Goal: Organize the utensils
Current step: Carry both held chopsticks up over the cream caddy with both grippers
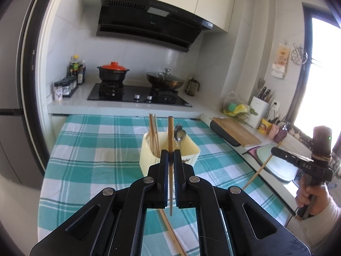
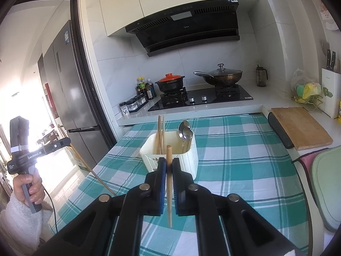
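fingers (image 1: 164, 162) of each gripper clamp one chopstick (image 1: 170, 136); holder (image 1: 191, 151) has two spoons (image 1: 180, 134), several chopsticks.

Your left tool (image 1: 170, 159) pointed slightly downward, jaws closed upright on a chopstick (image 1: 170, 140). Your right tool (image 2: 169, 166) sat at a similar downward tilt, jaws likewise clamped on a second chopstick (image 2: 169, 183). Your left hand (image 2: 29, 188) and your right hand (image 1: 311, 194) each wrapped a grip handle, white sleeves at both wrists.
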`<state>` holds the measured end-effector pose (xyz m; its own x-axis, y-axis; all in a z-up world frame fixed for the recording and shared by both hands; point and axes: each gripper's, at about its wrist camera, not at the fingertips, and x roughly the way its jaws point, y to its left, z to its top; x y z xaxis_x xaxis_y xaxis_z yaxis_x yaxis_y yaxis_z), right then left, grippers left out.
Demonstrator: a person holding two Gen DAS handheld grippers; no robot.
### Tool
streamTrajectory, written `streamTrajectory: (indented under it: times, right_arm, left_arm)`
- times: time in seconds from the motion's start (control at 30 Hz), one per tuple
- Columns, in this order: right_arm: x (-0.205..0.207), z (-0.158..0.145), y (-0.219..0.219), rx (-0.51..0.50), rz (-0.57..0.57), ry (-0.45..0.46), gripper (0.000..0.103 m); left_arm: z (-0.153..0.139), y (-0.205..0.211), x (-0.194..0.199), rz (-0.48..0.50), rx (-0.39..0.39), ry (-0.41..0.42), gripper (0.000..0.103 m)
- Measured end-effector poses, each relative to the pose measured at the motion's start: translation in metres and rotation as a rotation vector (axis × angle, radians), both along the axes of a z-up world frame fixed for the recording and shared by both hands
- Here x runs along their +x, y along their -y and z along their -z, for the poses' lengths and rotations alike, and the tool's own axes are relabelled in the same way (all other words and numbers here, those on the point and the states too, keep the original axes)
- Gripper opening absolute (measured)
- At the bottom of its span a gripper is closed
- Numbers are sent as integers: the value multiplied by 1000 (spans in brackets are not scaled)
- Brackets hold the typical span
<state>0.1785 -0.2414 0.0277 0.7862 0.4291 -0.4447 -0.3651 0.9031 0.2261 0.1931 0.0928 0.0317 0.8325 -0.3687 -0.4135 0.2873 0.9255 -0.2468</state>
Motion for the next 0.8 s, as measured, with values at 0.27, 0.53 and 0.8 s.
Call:
streamTrajectory:
  times: [0.27, 0.53, 0.8]
  right_arm:
    - [11, -3, -3, 0, -6, -1, 6]
    - [32, -19, -13, -46, -9, 31, 6]
    - [71, -72, -23, -47, 9, 156, 6]
  left_arm:
    - [-15, -1, 0, 9, -18, 20, 3]
    - [-35, -8, 18, -4, -58, 41, 3]
    - [-64, 5, 51, -1, -85, 98, 3]
